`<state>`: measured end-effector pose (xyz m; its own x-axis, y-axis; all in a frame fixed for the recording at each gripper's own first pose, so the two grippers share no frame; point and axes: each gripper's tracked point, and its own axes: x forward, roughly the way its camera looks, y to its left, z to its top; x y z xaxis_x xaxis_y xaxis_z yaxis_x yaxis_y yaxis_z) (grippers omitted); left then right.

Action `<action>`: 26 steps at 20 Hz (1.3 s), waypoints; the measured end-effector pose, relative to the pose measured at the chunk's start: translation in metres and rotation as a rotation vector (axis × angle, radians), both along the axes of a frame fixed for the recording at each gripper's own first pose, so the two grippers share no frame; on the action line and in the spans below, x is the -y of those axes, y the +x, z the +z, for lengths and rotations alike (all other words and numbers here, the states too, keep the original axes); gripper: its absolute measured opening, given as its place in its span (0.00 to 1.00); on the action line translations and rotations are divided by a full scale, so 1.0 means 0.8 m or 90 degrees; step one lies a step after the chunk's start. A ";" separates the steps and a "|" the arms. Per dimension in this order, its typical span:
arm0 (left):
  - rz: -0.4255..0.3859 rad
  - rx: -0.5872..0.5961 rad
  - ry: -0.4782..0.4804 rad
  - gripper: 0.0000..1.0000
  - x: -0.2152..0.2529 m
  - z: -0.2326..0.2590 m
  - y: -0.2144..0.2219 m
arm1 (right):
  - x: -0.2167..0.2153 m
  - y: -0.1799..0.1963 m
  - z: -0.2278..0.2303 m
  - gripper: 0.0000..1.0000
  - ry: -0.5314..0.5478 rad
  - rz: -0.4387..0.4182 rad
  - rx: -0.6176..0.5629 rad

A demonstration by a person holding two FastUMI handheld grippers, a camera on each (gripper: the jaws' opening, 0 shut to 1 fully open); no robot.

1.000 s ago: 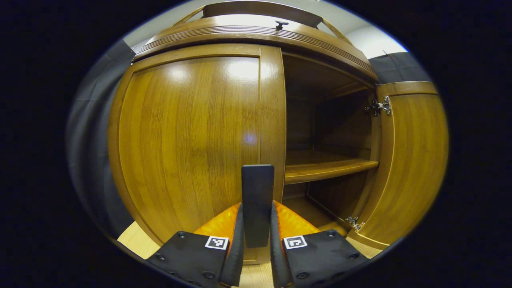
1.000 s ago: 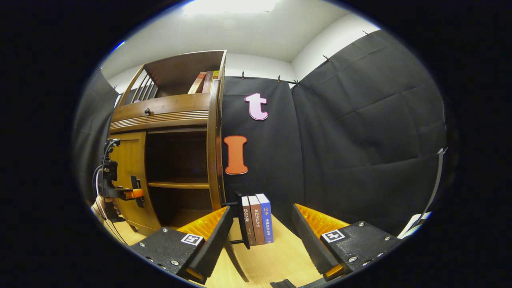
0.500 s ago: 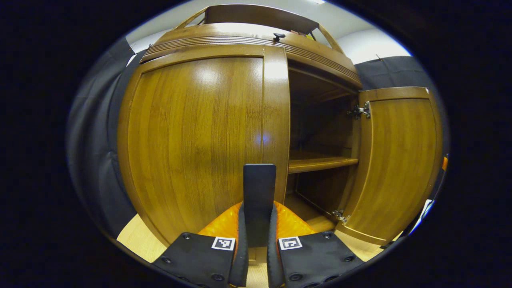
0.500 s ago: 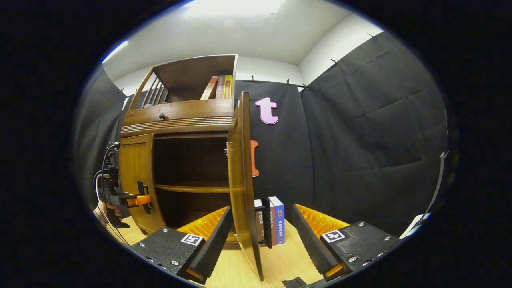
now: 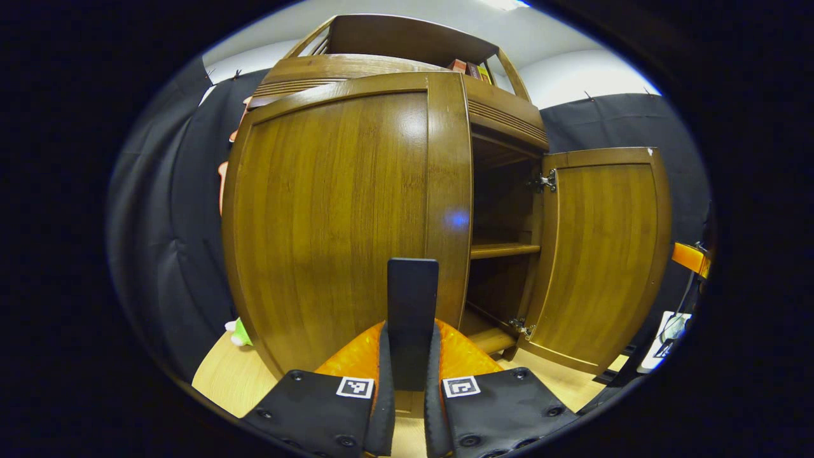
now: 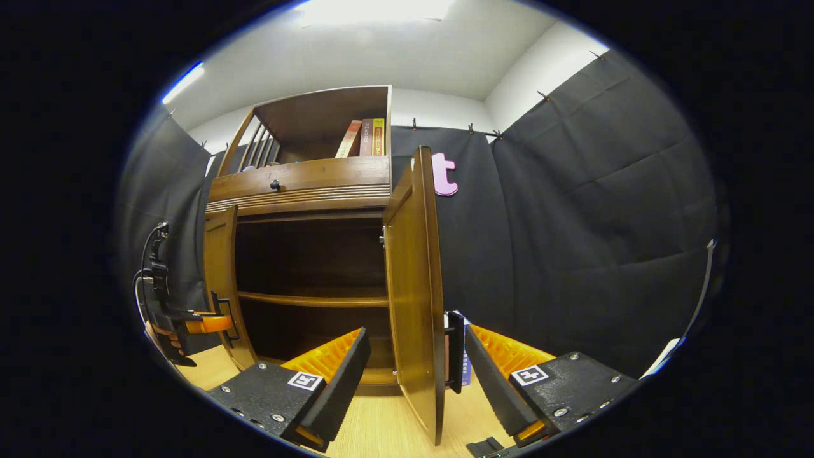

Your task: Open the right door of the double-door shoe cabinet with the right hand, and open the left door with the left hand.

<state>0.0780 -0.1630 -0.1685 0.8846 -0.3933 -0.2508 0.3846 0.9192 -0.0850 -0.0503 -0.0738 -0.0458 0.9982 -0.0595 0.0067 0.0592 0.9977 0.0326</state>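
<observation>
The left door (image 5: pixel 346 216) is a stiff, glossy wooden panel hung on hinges at its far edge, so it should swing lightly if pulled from the free edge, where the upright dark handle (image 5: pixel 412 318) sits. The smooth varnish offers no grip of its own; the handle is the place to take hold. The left claw (image 5: pixel 407 407) is closed on that handle, both fingers pressing its sides, and the door stands partly swung out from the cabinet (image 6: pixel 299 184). The right door (image 6: pixel 416 292) stands wide open, edge-on in the right gripper view, with its own handle (image 6: pixel 455 350) just beside the right claw (image 6: pixel 413 388), whose fingers are spread apart and hold nothing.

The left door's hinges are hidden behind the panel. The cabinet's inside is dark, showing one shelf (image 6: pixel 311 298); whatever lies deeper is hard to make out. Its feet are cut off.
</observation>
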 end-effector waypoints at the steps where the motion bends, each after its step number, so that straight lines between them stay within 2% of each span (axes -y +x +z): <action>1: -0.001 0.000 0.004 0.26 -0.005 0.001 -0.006 | -0.003 -0.002 0.000 0.92 0.003 0.004 0.000; 10: 0.013 0.010 0.014 0.27 -0.061 0.013 -0.056 | -0.028 -0.005 0.003 0.92 0.012 0.031 0.006; 24: 0.097 0.022 0.073 0.24 -0.145 0.030 -0.094 | -0.052 0.004 -0.011 0.92 0.023 0.058 -0.009; 25: 0.101 0.028 0.076 0.15 -0.150 0.029 -0.093 | -0.052 0.005 -0.009 0.92 0.022 0.059 -0.008; 26: 0.099 0.024 0.079 0.15 -0.155 0.025 -0.096 | -0.054 0.005 -0.007 0.92 0.025 0.060 -0.006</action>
<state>0.0015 -0.0390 -0.1483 0.9417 -0.2200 -0.2545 0.2387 0.9701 0.0445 -0.0463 -0.0305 -0.0516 0.9994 0.0350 -0.0025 -0.0348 0.9969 0.0709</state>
